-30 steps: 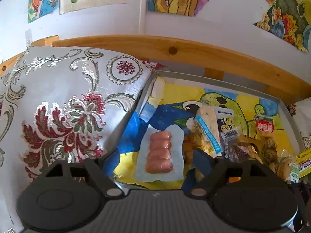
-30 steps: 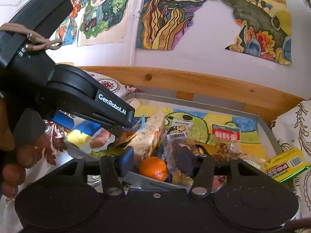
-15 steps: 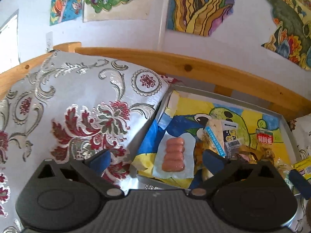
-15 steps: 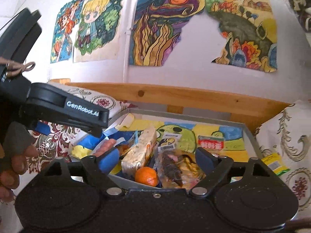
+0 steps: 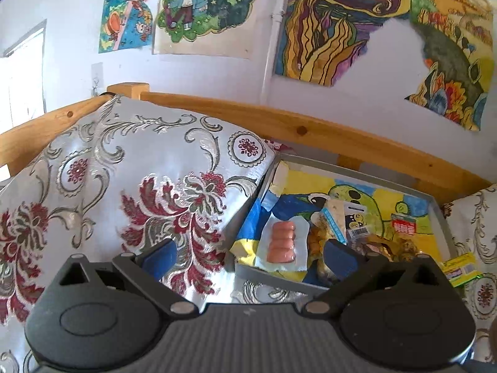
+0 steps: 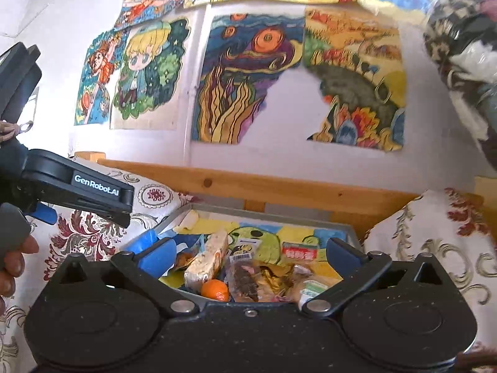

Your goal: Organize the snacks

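While both pairs of fingers now stand spread wide and empty, having opened and drawn back within the last second, the left gripper (image 5: 248, 256) and right gripper (image 6: 250, 256) hover short of the tray (image 6: 174, 217), where the sausage pack (image 5: 281, 242), orange (image 6: 214, 290) and other snacks lie unsorted; probably between picks

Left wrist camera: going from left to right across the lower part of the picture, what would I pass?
Flowered cushion → pack of pink sausages → white snack packet with a barcode → small red-labelled packet → green and yellow packet lying outside the tray.
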